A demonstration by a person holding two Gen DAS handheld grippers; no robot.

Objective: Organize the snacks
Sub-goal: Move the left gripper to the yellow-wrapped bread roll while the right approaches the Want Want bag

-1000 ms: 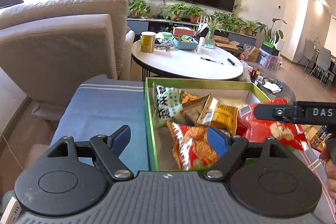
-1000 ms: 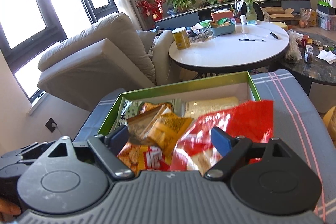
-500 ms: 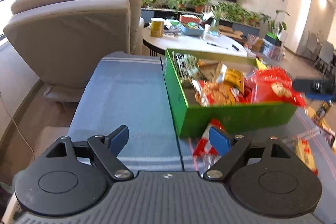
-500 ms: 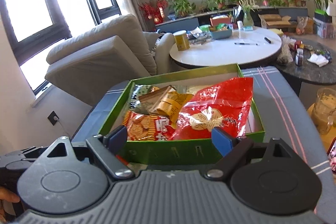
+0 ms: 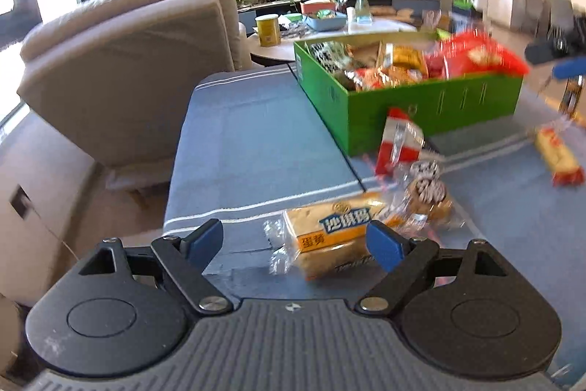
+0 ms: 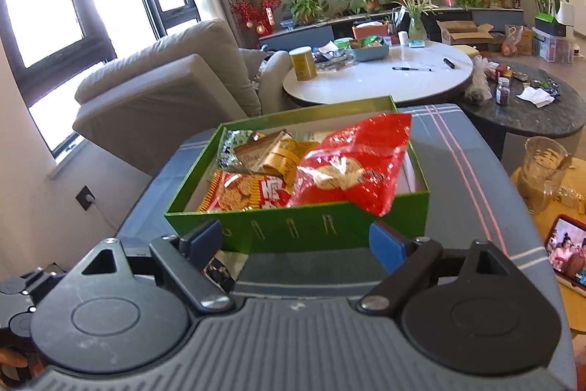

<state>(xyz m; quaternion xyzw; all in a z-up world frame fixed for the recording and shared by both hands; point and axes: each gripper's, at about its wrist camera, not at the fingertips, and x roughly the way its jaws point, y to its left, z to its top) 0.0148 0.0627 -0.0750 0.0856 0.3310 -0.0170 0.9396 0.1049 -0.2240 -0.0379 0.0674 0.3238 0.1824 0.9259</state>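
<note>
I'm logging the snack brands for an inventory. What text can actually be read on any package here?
"蛋黄": orange band on the bread packet, between the open left gripper fingers.
Blue label above it: three large characters, blurred, not readable.
Cracker bag in the green box: large characters, cut off, unreadable.
Big red bag, other packets: too small or blurred.

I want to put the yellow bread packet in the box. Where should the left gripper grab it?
Grip the yellow bread packet across its thick middle, coming straight down from above. It lies flat on the blue cloth, already between the open left gripper fingers. Its clear crinkly ends look thin and would probably slip.
</note>
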